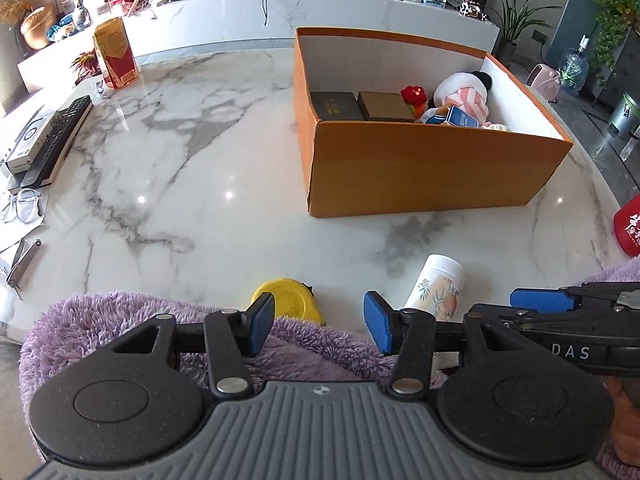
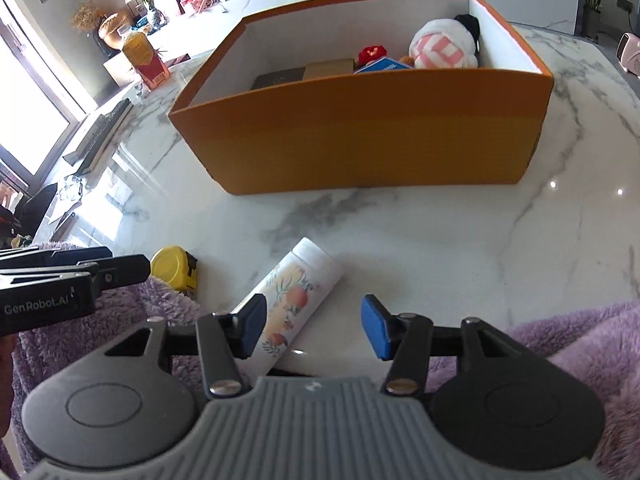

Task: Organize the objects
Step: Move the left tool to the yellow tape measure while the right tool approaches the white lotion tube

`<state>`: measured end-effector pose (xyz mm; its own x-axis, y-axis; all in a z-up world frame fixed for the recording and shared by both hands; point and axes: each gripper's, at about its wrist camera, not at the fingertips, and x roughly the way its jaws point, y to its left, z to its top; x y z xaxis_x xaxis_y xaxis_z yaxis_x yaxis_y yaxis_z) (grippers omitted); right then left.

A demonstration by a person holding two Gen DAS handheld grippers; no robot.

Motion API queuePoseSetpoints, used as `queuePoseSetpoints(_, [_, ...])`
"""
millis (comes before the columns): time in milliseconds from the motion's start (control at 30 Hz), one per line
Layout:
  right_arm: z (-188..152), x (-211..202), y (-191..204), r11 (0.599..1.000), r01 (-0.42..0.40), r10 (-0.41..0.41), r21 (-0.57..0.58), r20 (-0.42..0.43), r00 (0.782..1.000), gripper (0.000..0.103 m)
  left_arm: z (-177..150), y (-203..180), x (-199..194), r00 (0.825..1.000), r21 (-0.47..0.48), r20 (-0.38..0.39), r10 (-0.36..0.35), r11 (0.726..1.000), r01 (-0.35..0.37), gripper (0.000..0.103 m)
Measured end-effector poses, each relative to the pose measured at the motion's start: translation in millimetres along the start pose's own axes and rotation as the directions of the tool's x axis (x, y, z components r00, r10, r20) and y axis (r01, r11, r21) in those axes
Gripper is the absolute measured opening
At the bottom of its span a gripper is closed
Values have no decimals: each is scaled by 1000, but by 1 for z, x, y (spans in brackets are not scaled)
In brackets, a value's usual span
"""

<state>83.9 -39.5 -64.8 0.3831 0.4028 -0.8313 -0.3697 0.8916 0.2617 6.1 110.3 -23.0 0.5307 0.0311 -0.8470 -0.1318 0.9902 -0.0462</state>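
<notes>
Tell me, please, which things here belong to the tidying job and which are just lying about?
Job:
- orange box, already partly filled
- flowered bottle, lying on the table
- yellow tape measure
- purple blanket

Lying about:
- remote control
- glasses
- red and yellow carton

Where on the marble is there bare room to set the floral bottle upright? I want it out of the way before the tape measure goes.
Widest bare patch: left of the orange box, stretching to the remote controls. A narrower strip lies between the box and the floral bottle. Crowded: the near edge, with the yellow tape measure, purple fleece and both grippers.
</notes>
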Motion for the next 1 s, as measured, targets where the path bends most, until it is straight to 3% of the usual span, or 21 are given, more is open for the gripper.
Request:
queuePoseSetpoints(333, [-4,29,20,1000,-25,23,-13,-89,996,66,-3,13,-1,1000,-11,-7,15,1000,-15,58])
queuePoseSetpoints(633, [-1,53,24,1000,-25,26,5,-152,988,66,-2,17,2,1000,-9,-10,4,1000,-4,58])
queuePoseSetpoints(767, [2,59,30,1000,6,-9,-24,-131,991,66,-1,20,4,1000,-12,-15,1,1000,-1,58])
queuePoseSetpoints(1000, [1,73,57,973,121,-137,-194,-73,988,72,1,22,6,1000,-17,-22,1,1000,-1,58])
